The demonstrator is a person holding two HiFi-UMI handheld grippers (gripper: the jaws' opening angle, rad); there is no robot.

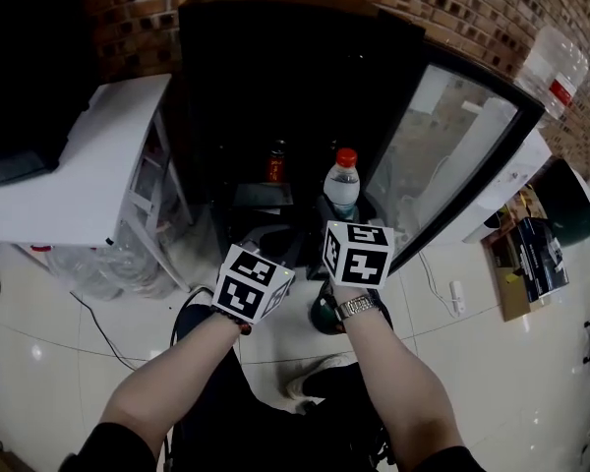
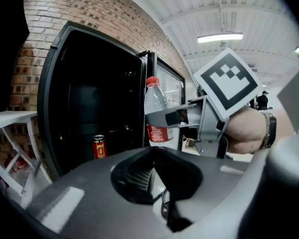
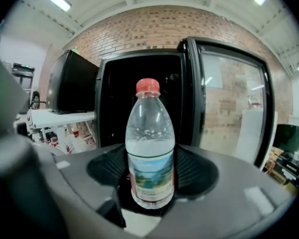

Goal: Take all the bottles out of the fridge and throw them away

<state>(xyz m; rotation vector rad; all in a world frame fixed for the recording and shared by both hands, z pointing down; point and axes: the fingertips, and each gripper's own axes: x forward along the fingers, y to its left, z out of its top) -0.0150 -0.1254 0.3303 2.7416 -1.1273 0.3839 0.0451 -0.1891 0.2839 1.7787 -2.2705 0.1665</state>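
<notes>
A clear water bottle [image 1: 342,187] with a red cap and a printed label stands upright between the jaws of my right gripper [image 1: 342,210], which is shut on its lower body, just in front of the open black fridge [image 1: 275,67]. In the right gripper view the bottle [image 3: 150,148] fills the middle, inside my right gripper [image 3: 150,158]. My left gripper [image 1: 265,241] is beside it on the left and holds nothing; in its own view the left gripper [image 2: 152,152] has its tips together, and the bottle [image 2: 157,113] shows ahead on the right. A red can [image 1: 276,162] [image 2: 99,147] stands inside the dark fridge.
The fridge's glass door [image 1: 452,155] swings open to the right. A white table [image 1: 88,155] stands on the left, with clear plastic bags [image 1: 108,264] under it. A large water jug [image 1: 551,67] and a dark green bin [image 1: 570,200] are at the right.
</notes>
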